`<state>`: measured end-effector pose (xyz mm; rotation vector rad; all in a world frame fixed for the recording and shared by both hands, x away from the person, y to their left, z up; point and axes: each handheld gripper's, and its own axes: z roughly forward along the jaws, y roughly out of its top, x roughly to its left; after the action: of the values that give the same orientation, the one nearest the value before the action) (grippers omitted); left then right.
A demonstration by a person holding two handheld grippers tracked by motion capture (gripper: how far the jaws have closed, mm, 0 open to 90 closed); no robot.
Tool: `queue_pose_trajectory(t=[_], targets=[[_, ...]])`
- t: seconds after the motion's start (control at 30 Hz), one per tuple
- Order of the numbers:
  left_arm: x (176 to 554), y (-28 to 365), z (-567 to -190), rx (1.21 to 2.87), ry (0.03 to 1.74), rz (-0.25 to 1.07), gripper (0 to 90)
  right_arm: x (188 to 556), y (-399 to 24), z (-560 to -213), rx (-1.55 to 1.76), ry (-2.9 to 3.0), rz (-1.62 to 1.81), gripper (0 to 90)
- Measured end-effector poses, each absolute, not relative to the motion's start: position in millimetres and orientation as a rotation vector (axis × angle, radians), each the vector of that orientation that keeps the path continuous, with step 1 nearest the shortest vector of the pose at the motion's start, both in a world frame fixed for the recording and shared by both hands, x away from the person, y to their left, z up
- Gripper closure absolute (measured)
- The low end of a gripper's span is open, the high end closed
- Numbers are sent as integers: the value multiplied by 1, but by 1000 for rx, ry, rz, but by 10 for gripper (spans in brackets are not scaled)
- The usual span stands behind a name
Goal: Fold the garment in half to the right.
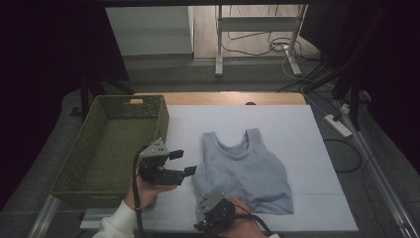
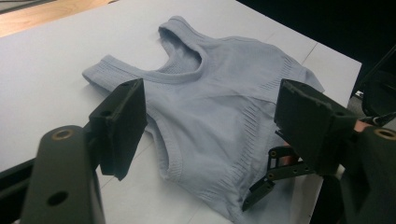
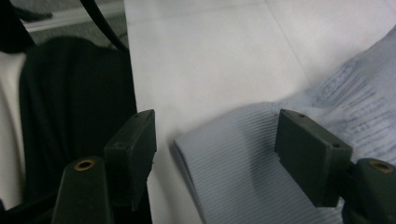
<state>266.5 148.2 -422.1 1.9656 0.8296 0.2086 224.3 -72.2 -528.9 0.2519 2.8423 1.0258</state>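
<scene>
The right gripper [image 1: 214, 224] sat at the near edge of the table [image 1: 297, 129], a flat white matte surface, with its black blocky jaws spread apart and gripping nothing. In the right gripper view, the ribbed hem corner of the top [image 3: 243, 158] lay on the table between those jaws, nearer the right-hand pad, with no pad pressing on it. The top [image 1: 242, 171] was a pale grey-blue knitted sleeveless garment with wide straps, a scooped neckline and bands of ribbing; it lay flat on the table, hem toward the person and straps away. The left gripper [image 1: 183, 162] was held above the table just left of the top, beside the basket, and its jaws stood wide and released, empty. In the left gripper view, the top [image 2: 219, 107] lay beyond and below the pads, untouched by them. Farther left stood the basket [image 1: 89, 163], a rectangular olive-green container with woven-textured walls.
</scene>
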Motion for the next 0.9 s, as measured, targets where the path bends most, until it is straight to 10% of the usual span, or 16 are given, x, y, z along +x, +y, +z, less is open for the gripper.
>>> queue_pose_trajectory(t=[0.37, 0.9], targets=[[265, 148, -421, 1961, 829, 210, 259, 227, -77, -527, 262, 2799, 995, 400], [265, 148, -420, 1959, 828, 213, 258, 237, -92, -520, 334, 2766, 962, 812]])
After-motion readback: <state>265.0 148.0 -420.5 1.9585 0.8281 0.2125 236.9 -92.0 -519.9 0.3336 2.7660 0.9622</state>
